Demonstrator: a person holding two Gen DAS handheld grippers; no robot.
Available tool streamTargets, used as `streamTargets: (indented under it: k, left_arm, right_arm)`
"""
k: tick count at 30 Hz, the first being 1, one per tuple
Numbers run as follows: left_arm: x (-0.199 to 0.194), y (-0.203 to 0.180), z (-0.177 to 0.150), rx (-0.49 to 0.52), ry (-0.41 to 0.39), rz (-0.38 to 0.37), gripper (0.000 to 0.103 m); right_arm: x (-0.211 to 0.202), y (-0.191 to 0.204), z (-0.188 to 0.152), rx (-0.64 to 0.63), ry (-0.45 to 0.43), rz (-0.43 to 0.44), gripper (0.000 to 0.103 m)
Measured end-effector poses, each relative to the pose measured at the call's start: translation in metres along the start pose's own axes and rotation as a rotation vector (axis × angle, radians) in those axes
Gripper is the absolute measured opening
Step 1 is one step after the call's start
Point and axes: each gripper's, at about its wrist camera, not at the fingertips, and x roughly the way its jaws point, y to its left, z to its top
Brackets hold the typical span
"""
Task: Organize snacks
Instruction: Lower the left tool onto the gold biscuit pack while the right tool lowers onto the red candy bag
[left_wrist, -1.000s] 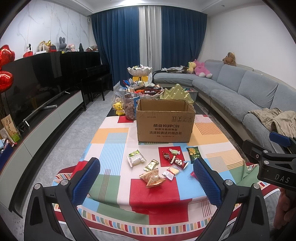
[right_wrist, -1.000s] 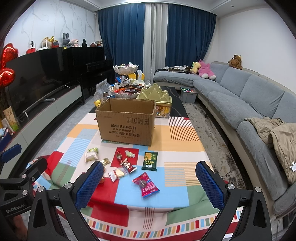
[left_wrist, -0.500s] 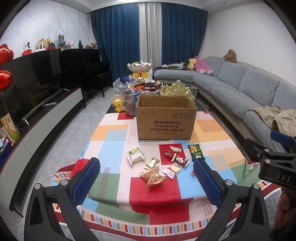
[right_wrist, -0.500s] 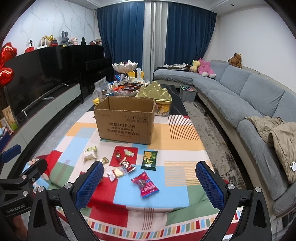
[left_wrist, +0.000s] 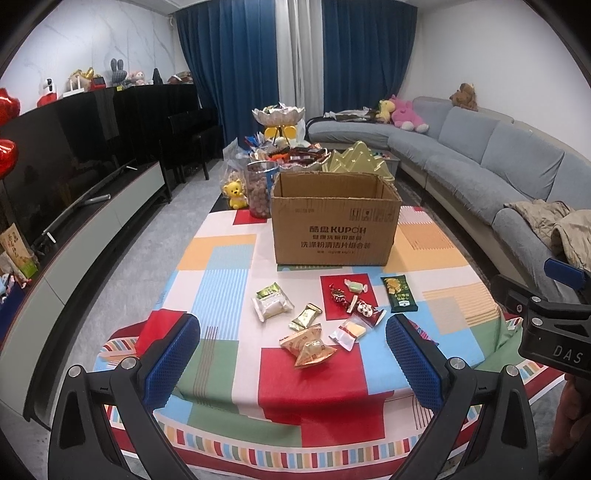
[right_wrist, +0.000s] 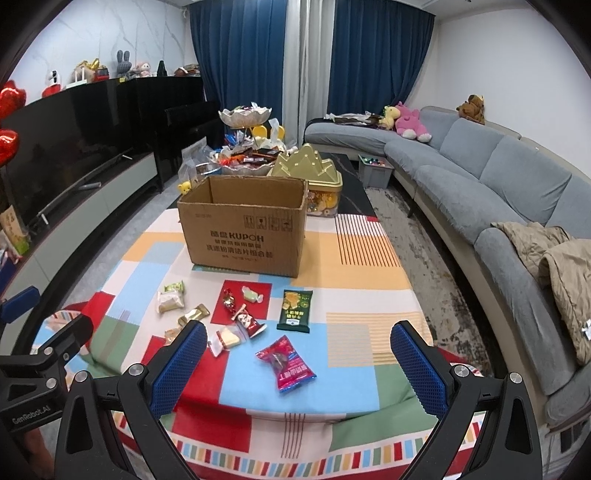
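On table (left_wrist: 221, 258) w/ patchwork cloth, snacks (left_wrist: 310, 317) lie scattered near its front edge, just in front of open cardboard box (left_wrist: 334, 221). Left hand-held gripper (left_wrist: 293, 360) & right hand-held gripper (right_wrist: 299, 363) both spread wide, empty, above near edge.

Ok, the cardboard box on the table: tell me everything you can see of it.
The cardboard box is plain brown corrugated card, upright, its top open. The front face carries dark print reading KUPOH, lines of Chinese text and small handling symbols. It stands on the patchwork tablecloth, beyond the loose snacks, touching none. The gold tin sits just behind it. Its inside is hidden.
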Motion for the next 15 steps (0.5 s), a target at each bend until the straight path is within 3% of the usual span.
streamTargets:
  k: [15]
  left_arm:
    - [0.042,-0.001,0.011,-0.001,0.108,0.009,0.103]
  right_arm:
    - [0.031,0.005,0.011,-0.042,0.066,-0.015,0.101]
